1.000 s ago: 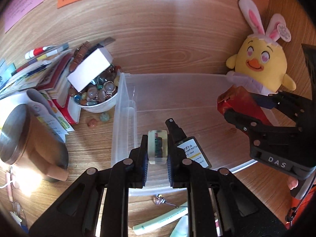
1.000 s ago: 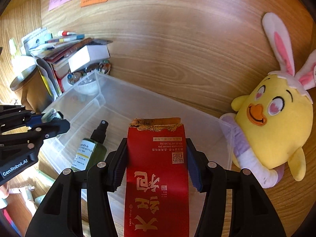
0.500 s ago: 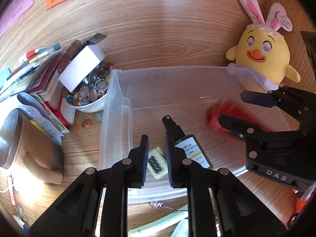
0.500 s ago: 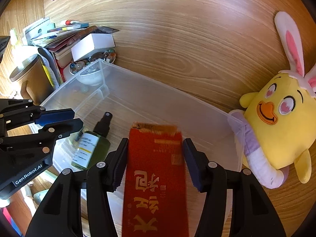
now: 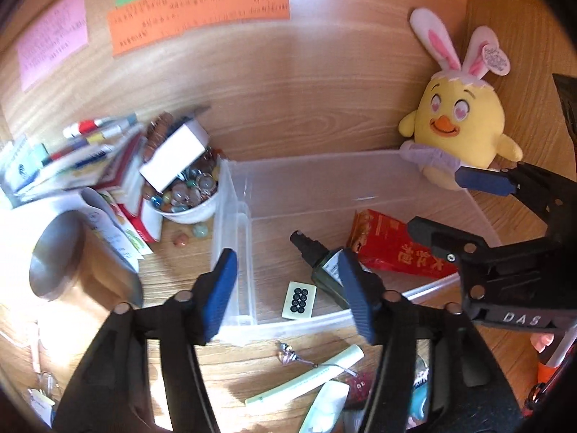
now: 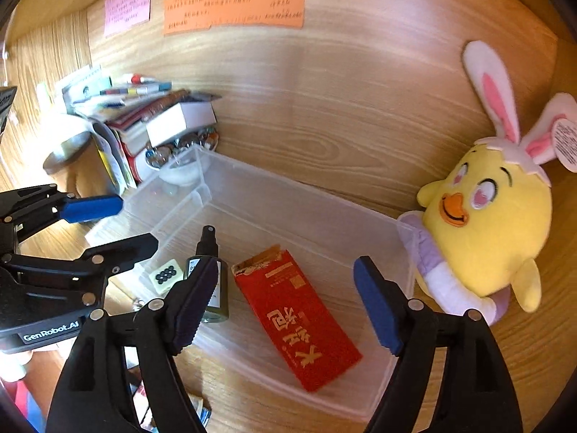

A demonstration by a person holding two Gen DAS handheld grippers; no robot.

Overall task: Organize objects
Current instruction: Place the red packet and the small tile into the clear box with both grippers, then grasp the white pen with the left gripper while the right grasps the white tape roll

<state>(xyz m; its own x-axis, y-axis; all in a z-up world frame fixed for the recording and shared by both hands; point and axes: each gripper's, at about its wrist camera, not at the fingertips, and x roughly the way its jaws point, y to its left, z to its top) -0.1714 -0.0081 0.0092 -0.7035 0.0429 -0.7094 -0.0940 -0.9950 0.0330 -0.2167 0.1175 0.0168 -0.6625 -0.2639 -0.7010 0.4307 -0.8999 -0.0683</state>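
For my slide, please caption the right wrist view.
Open right gripper above clear bin holding red packet.

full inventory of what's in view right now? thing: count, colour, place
storage bin: 1, clear, centre of desk
red packet: 1, red with gold print, lying flat in bin
spray bottle: 1, dark green, black nozzle, lying in bin left of packet
mahjong tile: 1, cream with dark dots, bin floor
plush chick: 1, yellow, bunny ears, right of bin
bowl of beads: 1, white, left of bin
white box: 1, atop bowl
sticky notes: 3, pink, green, orange, back panel
left gripper: 1, black, blue pads, open, over bin
right gripper: 1, same, open, above packet
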